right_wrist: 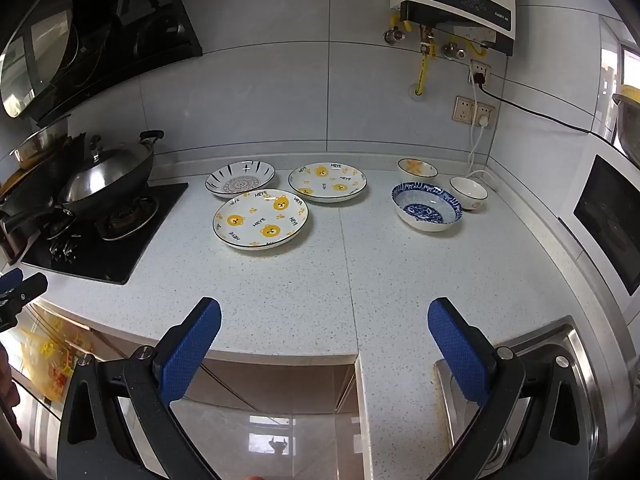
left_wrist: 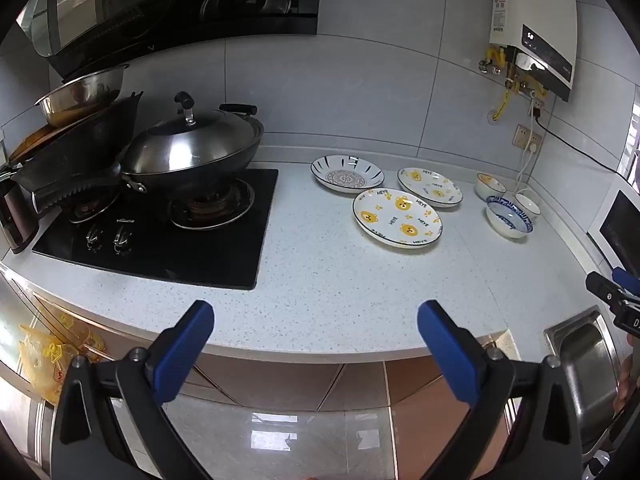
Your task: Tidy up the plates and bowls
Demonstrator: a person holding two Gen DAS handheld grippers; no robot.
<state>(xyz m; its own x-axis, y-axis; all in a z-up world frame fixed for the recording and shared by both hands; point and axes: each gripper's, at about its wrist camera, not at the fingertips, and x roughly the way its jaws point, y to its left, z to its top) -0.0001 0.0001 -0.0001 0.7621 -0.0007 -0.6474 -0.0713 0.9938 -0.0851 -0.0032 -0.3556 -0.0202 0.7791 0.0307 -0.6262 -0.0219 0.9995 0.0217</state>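
Note:
Three plates lie on the speckled countertop (right_wrist: 320,272): a black-striped patterned plate (right_wrist: 240,178) at the back, a bear-print plate (right_wrist: 261,218) in front of it, and a second bear-print plate (right_wrist: 327,182) to the right. Further right stand a blue patterned bowl (right_wrist: 426,206), a small orange-flower bowl (right_wrist: 417,170) and a small white bowl (right_wrist: 468,192). The same plates (left_wrist: 397,217) and bowls (left_wrist: 509,216) show in the left wrist view. My left gripper (left_wrist: 316,320) is open and empty at the counter's front edge. My right gripper (right_wrist: 325,314) is open and empty, also at the front edge.
A black gas hob (left_wrist: 160,236) with a lidded wok (left_wrist: 188,152) and stacked pans (left_wrist: 76,128) is on the left. A steel sink (right_wrist: 520,392) is at the front right. A microwave (right_wrist: 608,216) stands at the right wall. A water heater (right_wrist: 456,0) hangs above.

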